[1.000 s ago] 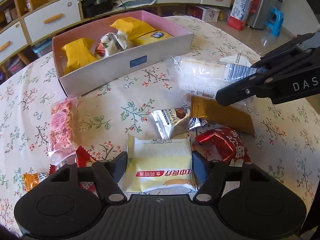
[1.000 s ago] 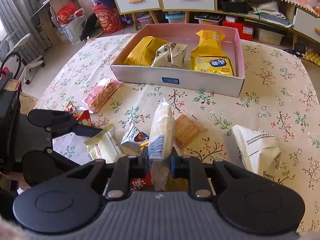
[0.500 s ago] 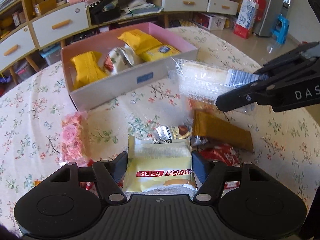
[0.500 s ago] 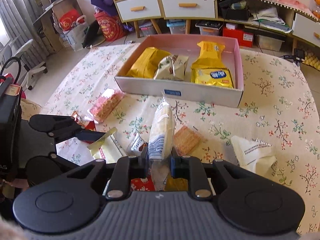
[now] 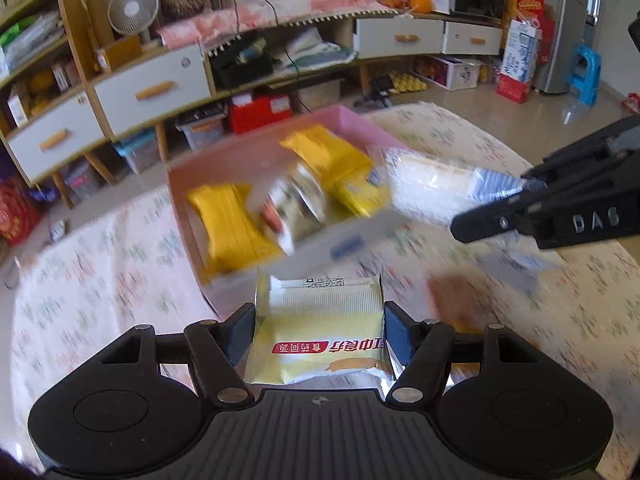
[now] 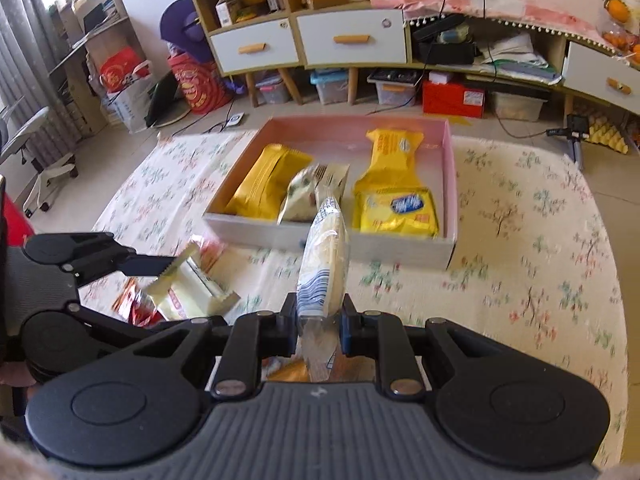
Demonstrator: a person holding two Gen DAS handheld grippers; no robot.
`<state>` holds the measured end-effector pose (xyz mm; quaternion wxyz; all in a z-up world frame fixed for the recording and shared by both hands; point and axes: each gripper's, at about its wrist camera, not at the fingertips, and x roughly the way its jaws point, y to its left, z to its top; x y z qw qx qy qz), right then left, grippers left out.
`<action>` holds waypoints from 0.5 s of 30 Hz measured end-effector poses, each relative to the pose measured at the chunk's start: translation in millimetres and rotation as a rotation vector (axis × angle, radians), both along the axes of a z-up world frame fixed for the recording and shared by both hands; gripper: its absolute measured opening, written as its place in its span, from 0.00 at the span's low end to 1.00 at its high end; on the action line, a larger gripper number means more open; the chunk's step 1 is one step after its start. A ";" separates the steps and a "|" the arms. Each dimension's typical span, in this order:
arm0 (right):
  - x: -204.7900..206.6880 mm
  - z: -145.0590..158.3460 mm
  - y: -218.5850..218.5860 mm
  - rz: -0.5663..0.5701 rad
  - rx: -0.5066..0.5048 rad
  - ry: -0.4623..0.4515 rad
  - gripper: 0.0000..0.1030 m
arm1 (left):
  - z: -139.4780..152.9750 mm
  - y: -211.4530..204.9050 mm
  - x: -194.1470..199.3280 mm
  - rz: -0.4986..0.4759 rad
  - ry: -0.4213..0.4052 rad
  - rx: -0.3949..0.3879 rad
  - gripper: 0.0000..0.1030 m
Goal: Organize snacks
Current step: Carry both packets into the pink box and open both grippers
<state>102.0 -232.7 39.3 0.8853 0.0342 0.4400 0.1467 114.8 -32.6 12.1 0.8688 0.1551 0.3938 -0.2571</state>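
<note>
- The pink box (image 6: 448, 184) sits on the floral tabletop (image 6: 540, 240); it holds two yellow packets (image 6: 264, 188), a yellow bag (image 6: 396, 208) and a pale wrapper.
- Loose snacks, blurred and probably red foil, lie beside the box.
- The left gripper (image 5: 320, 320) fingers clamp a flat pale-yellow crinkled packet (image 5: 320, 336).
- The right gripper (image 6: 320, 316) fingers are clenched on a long clear-wrapped white bar (image 6: 324, 256).
- Compared with a second ago, both packets are higher and closer to the box.
</note>
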 end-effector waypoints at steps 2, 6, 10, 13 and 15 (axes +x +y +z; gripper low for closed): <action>14.6 1.7 -0.1 -0.006 -0.015 -0.009 0.17 | 4.7 -3.6 16.6 0.010 -0.021 0.010 0.65; 43.8 1.3 -1.9 -0.021 0.009 -0.015 0.17 | 11.0 -12.5 50.3 0.022 -0.070 0.015 0.66; 66.6 -5.7 -4.4 -0.036 0.037 -0.005 0.17 | 8.6 -22.6 84.2 0.050 -0.103 0.041 0.66; 79.8 -12.8 -7.9 -0.053 0.057 0.013 0.17 | 3.7 -28.0 108.0 0.086 -0.119 0.054 0.66; 85.7 -17.7 -10.3 -0.062 0.079 0.026 0.17 | -0.9 -32.8 120.2 0.112 -0.125 0.056 0.66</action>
